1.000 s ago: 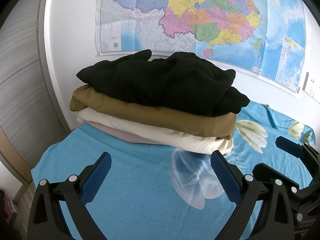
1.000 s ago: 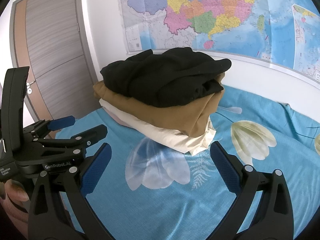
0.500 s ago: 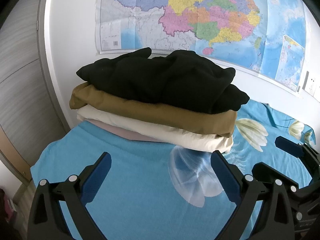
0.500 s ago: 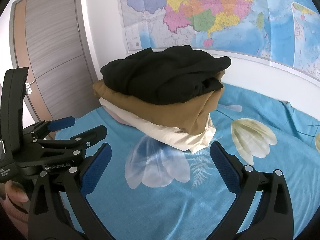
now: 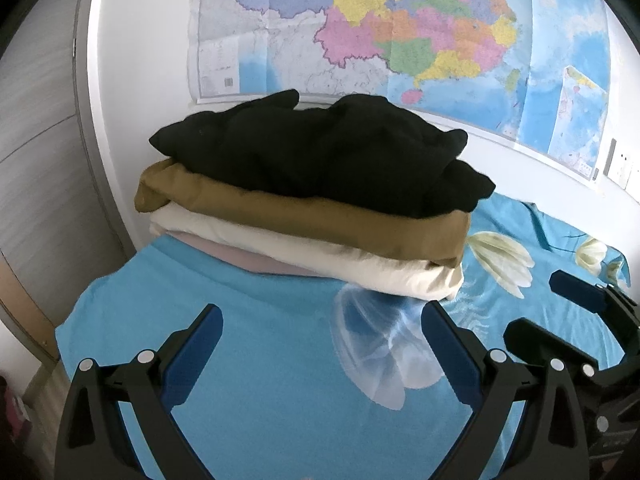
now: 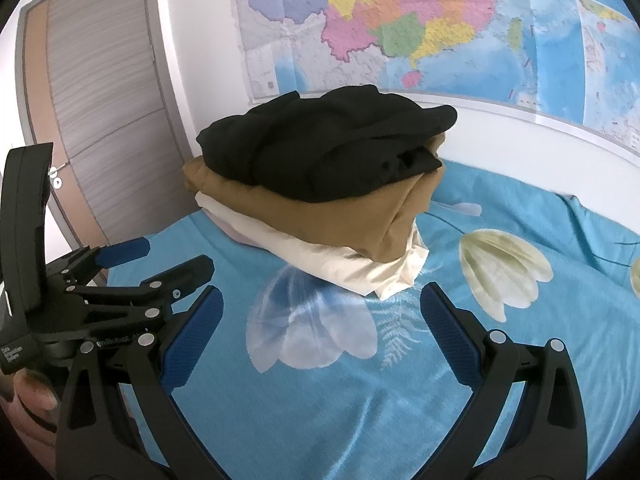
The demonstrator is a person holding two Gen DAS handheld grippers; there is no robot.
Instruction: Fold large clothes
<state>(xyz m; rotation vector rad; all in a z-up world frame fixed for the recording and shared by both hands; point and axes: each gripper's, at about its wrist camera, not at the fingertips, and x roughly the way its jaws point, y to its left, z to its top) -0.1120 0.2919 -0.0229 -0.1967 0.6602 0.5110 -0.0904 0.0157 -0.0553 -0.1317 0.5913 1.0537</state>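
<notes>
A stack of folded clothes sits at the far corner of the bed against the wall. A black garment lies on top, over a brown one, a cream one and a pale pink one at the bottom. My left gripper is open and empty, hovering over the blue sheet in front of the stack; it also shows in the right wrist view. My right gripper is open and empty; it also shows at the right edge of the left wrist view.
The bed has a blue flower-print sheet. A map hangs on the white wall behind the stack. A grey wooden door stands left of the bed. A wall socket is at the right.
Both views have shifted slightly: the stack sits a little lower in the frames now. Both grippers stay open and empty.
</notes>
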